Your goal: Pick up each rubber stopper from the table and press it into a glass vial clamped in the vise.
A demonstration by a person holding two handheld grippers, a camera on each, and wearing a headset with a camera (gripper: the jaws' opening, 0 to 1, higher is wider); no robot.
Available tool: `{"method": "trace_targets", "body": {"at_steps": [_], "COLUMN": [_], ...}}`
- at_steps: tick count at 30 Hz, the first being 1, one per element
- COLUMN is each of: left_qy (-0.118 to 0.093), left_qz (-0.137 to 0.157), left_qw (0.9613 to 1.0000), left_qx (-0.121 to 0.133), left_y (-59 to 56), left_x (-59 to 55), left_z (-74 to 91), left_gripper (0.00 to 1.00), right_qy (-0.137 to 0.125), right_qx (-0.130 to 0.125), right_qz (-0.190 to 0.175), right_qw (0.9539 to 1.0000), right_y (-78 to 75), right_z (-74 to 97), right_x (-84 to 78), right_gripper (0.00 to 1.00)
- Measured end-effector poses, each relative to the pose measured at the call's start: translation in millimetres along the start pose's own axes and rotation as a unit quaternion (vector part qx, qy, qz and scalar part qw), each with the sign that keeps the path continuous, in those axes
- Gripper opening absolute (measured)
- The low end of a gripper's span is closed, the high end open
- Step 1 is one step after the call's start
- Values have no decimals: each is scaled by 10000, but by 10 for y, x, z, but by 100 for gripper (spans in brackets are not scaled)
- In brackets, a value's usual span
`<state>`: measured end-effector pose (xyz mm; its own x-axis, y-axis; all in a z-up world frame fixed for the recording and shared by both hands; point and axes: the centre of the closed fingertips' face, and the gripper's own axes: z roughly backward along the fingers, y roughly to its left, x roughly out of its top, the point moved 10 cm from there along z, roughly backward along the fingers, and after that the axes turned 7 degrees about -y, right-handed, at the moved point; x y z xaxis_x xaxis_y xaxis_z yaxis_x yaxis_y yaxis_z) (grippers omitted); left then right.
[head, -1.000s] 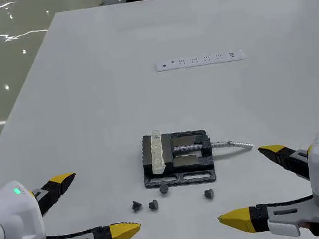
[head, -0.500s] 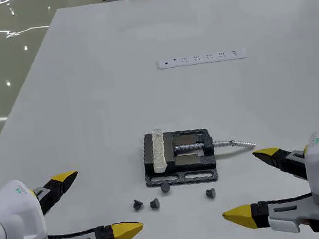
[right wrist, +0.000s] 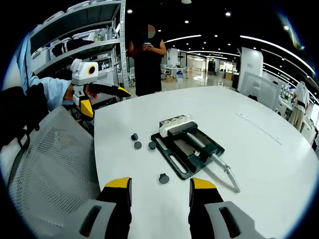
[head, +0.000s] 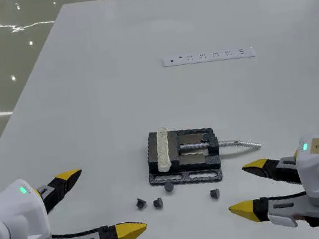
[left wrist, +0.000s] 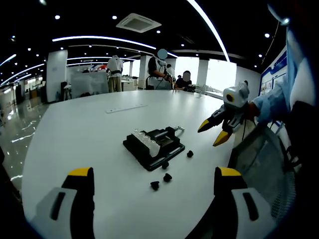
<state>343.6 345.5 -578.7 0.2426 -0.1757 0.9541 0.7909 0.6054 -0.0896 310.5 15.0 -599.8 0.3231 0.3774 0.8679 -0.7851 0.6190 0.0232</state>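
- Currently, the left gripper (head: 112,198) hovers over the near left part of the table (head: 100,92). Its jaws are spread wide, with nothing between them.
- The right gripper (head: 238,188) hovers over the near right part of the table. Its jaws are parted, less widely than the left pair, and they also grip nothing.
- Neither gripper touches any item.
- The vise (head: 183,157) sits flat on the table between the two grippers and a little beyond them. Its screw handle (head: 242,143) points right in the head view.
- A row of clear vials (head: 164,149) stands upright, clamped between the jaws at the left end of the vise. Whether any vial is already plugged cannot be told.
- Four dark stoppers lie loose on the table on the near side of the vise.
- One stopper (head: 169,186) lies just beside the near edge of the vise base.
- Two stoppers (head: 140,203) (head: 157,203) lie close together, near the front left corner of the vise.
- The fourth stopper (head: 214,193) lies apart from the others, off the front right corner. It is the one nearest the right gripper.
- A white power strip (head: 208,56) lies well beyond the vise.
- In the right gripper view, a mesh chair (right wrist: 55,159) stands at the table edge.
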Motion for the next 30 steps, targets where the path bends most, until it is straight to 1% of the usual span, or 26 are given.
{"method": "trace_targets", "body": {"at_steps": [4,6,8,15,20,27,30], "left_qy": [-2,19,22,42,32,34,39], "left_qz": [7,18,12,21,19,72,40], "left_qw": [10000,10000,10000,10000,9999,9999,9999], "left_qx": [1,6,23,81,129,146,146], "left_y": [-13,-16,-21,-14,-3,0,-5], "left_x": [-3,-10,-11,-3,10,13,21], "left_z": [8,10,11,25,39,39,36], "left_gripper": [99,99,99,99,99,99,99], "right_qy": [63,87,112,220,280,243,235], "right_qx": [93,125,177,271,323,315,335], "right_qz": [113,189,192,293,351,367,355], "right_qw": [9999,9997,9996,9990,9985,9985,9985], "right_y": [-12,-21,-38,-77,-82,-111,-115], "right_z": [-61,-100,-142,-267,-326,-400,-421], "right_x": [-43,-65,-91,-143,-184,-240,-260], "right_gripper": [36,34,31,26,23,20,18]}}
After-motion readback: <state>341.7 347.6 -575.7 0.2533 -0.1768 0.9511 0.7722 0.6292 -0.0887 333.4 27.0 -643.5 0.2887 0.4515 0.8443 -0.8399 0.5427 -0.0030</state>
